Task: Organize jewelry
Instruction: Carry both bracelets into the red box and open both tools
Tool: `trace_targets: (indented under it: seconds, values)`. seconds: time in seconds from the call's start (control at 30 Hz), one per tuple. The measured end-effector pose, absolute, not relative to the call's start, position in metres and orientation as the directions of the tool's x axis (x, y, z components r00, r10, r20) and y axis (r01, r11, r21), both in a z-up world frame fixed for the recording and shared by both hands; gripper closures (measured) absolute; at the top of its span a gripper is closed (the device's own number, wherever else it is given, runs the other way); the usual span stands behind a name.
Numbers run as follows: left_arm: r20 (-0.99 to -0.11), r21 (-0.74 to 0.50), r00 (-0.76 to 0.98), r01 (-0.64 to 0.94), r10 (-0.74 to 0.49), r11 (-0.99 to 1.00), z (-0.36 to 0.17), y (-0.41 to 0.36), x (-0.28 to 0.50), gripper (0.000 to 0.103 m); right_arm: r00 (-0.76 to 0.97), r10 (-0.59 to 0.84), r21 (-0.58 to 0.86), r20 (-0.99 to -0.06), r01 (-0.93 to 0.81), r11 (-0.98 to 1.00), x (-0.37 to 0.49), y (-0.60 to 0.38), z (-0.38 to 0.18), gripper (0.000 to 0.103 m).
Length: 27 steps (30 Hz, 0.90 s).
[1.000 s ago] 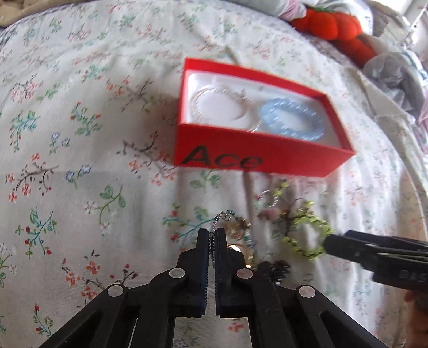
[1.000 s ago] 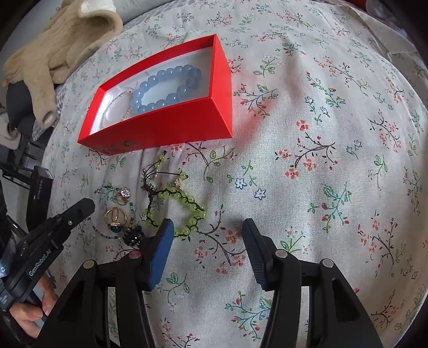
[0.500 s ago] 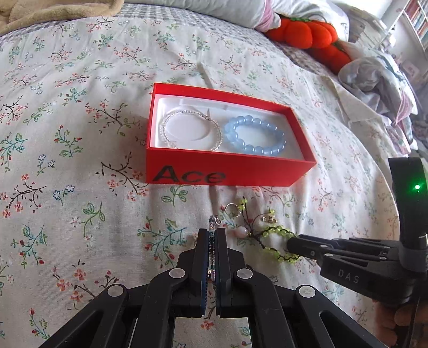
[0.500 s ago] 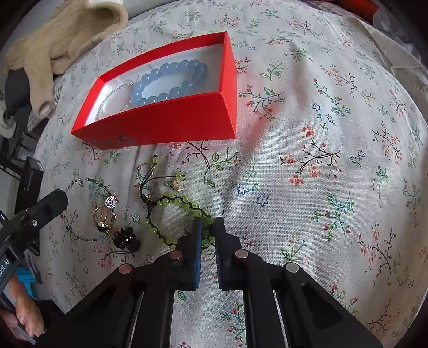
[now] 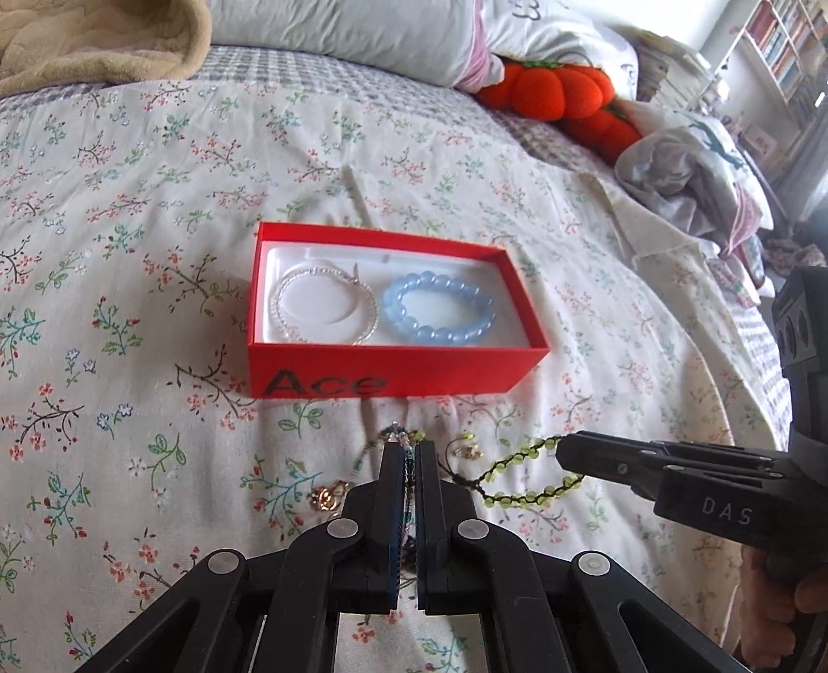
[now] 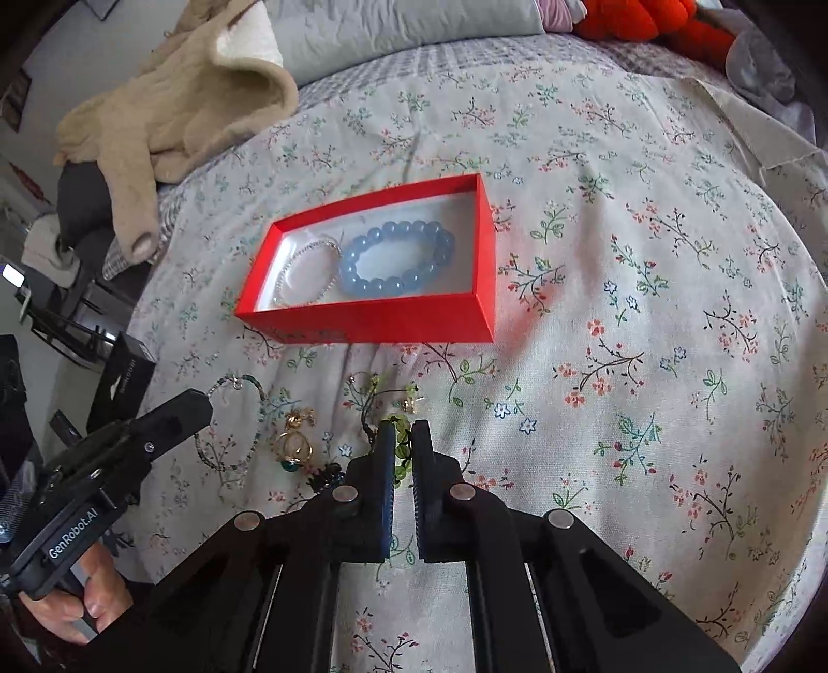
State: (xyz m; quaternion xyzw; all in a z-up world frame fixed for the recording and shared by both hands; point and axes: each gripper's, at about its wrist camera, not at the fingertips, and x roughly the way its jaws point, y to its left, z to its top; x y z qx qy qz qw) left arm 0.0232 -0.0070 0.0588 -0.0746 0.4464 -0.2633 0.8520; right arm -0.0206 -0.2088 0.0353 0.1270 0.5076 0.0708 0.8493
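A red box (image 5: pixel 393 380) (image 6: pixel 372 326) lies on the floral bedspread, holding a silver bracelet (image 5: pixel 323 310) (image 6: pixel 310 272) and a blue bead bracelet (image 5: pixel 440 310) (image 6: pixel 396 259). My left gripper (image 5: pixel 410 455) is shut on a thin dark-bead bracelet (image 6: pixel 230 424) and lifts it just in front of the box. My right gripper (image 6: pixel 403 435) is shut on a green bead bracelet (image 5: pixel 522 479) (image 6: pixel 401 450), also raised. Gold rings (image 6: pixel 292 440) (image 5: pixel 326 497) and a small earring (image 6: pixel 409 404) lie on the bedspread between the grippers.
A beige fleece garment (image 6: pixel 171 103) lies at the back left. Pillows (image 5: pixel 362 31), an orange plush toy (image 5: pixel 553 93) and crumpled clothes (image 5: pixel 688 176) lie at the back right. The bed's left edge drops off by a dark stand (image 6: pixel 67 321).
My right gripper has shut on the green bracelet. Both grippers have risen and pulled back with their bracelets, so the box looks farther off.
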Motion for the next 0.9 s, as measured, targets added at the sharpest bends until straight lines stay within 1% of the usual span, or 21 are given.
trace_targets:
  seconds: [0.5, 0.77, 0.9]
  values:
    - [-0.673, -0.398, 0.504, 0.370, -0.541, 0.839, 0.079, -0.011, 0.044, 0.103, 0.563, 0.283, 0.327, -0.776, -0.023, 0.945, -0.014, -0.214, 0.081, 0.097]
    - [-0.634, -0.439, 0.535, 0.345, -0.558, 0.830, 0.087, -0.015, 0.066, 0.103, 0.610, 0.279, 0.321, -0.742, -0.043, 0.946, 0.001, -0.212, 0.102, 0.097]
    - [-0.605, -0.458, 0.544, 0.358, -0.580, 0.814, 0.089, -0.021, 0.076, 0.103, 0.640, 0.278, 0.318, -0.716, -0.056, 0.946, 0.008, -0.212, 0.111, 0.097]
